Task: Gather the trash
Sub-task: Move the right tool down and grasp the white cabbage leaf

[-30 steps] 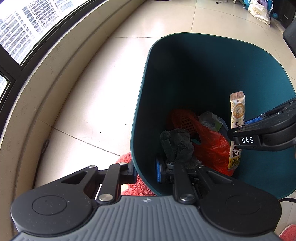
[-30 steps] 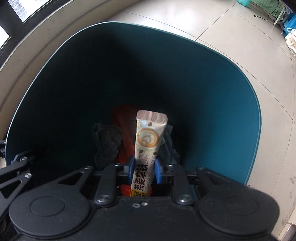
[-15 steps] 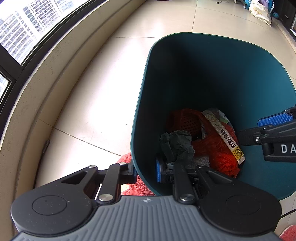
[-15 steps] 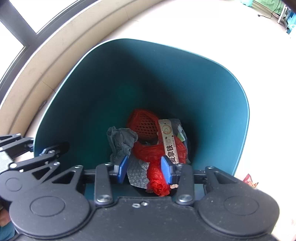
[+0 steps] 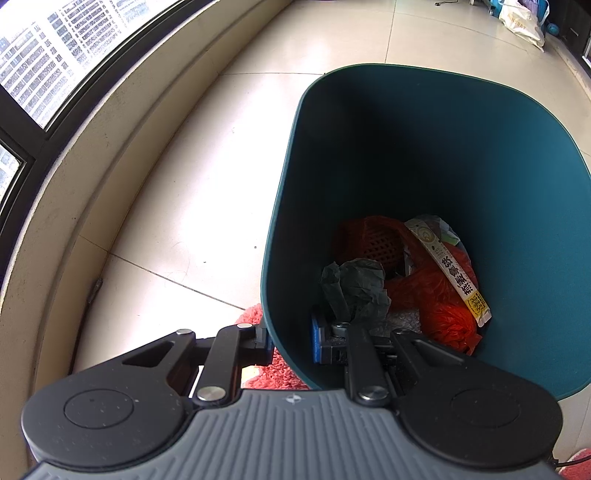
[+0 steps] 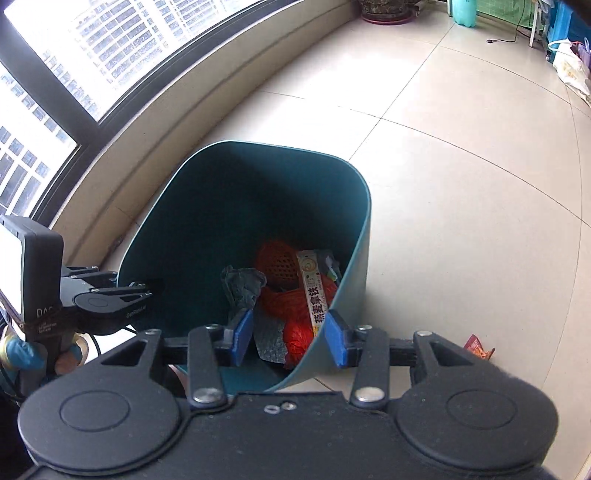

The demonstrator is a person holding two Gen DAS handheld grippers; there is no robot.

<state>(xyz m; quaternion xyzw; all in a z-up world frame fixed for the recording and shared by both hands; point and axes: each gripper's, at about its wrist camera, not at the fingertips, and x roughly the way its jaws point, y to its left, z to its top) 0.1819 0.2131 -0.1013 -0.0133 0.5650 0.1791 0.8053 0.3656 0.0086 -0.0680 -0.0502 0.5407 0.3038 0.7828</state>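
A teal trash bin [image 5: 480, 166] stands on the tiled floor. My left gripper [image 5: 291, 339] is shut on the bin's near wall, one finger outside and one inside. In the bin lie a red plastic bag [image 5: 439, 306], a dark crumpled paper [image 5: 356, 288] and a long white drink sachet [image 5: 448, 271]. The right wrist view shows the bin [image 6: 229, 192] from above, with the sachet [image 6: 313, 291] loose on the red bag [image 6: 284, 299]. My right gripper [image 6: 289, 338] hangs above the bin's near corner, its jaws opening and nothing gripped between them. The left gripper [image 6: 140, 291] shows at the bin's left wall.
A small red wrapper [image 6: 478, 349] lies on the floor right of the bin. A red fluffy rug [image 5: 266, 369] sits under the bin's near edge. A curved window sill [image 5: 110, 147] runs along the left. A white bag [image 6: 570, 70] and a teal bottle [image 6: 463, 11] stand far off.
The right gripper opened and let go of the sachet, which fell onto the red bag. It then lifted back out of the bin. The left gripper kept still on the wall.
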